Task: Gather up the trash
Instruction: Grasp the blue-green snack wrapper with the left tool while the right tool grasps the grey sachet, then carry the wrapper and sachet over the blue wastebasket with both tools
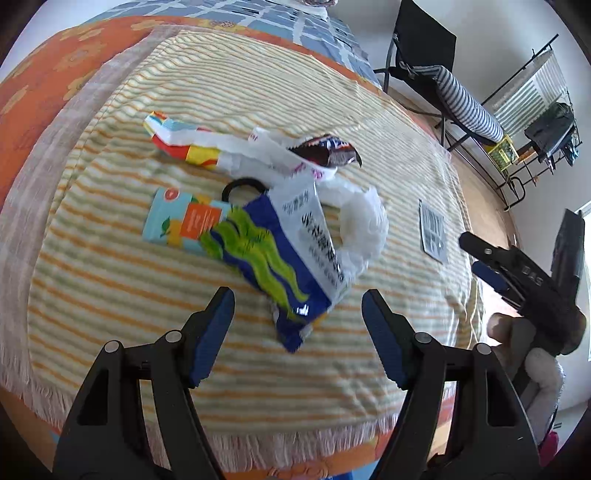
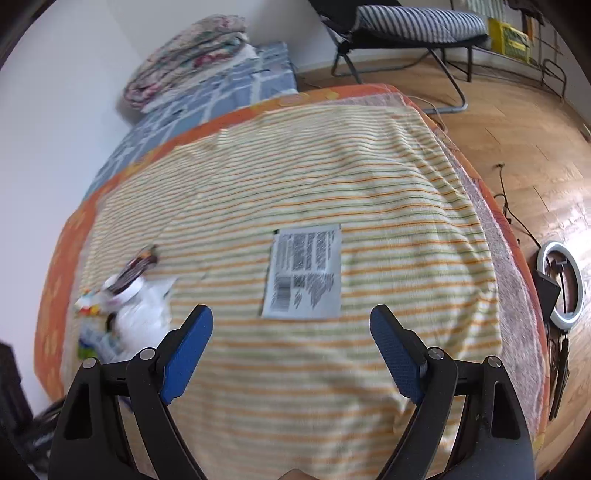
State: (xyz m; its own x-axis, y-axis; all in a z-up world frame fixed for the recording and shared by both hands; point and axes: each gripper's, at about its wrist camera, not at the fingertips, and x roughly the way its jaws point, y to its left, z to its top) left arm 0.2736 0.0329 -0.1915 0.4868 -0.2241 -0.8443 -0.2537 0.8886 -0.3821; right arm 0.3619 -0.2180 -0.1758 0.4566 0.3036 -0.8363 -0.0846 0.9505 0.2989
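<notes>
A pile of trash lies on the striped blanket (image 1: 110,295): a blue and green wrapper (image 1: 273,266), a light blue carton (image 1: 181,221), a white plastic bag (image 1: 354,225), a colourful wrapper (image 1: 177,138), a dark foil wrapper (image 1: 328,149) and a black ring (image 1: 242,186). My left gripper (image 1: 298,317) is open just above the blue wrapper's near end. A grey printed sachet (image 2: 304,273) lies flat apart from the pile. My right gripper (image 2: 291,339) is open and empty just short of it; it also shows in the left wrist view (image 1: 480,254). The pile shows blurred in the right wrist view (image 2: 125,306).
The blanket covers an orange bed (image 2: 55,295). Folded quilts (image 2: 192,55) lie on a blue checked cover at the far end. A black folding chair with a striped cushion (image 2: 417,18) stands on the wooden floor (image 2: 535,147). A ring light (image 2: 561,284) lies beside the bed.
</notes>
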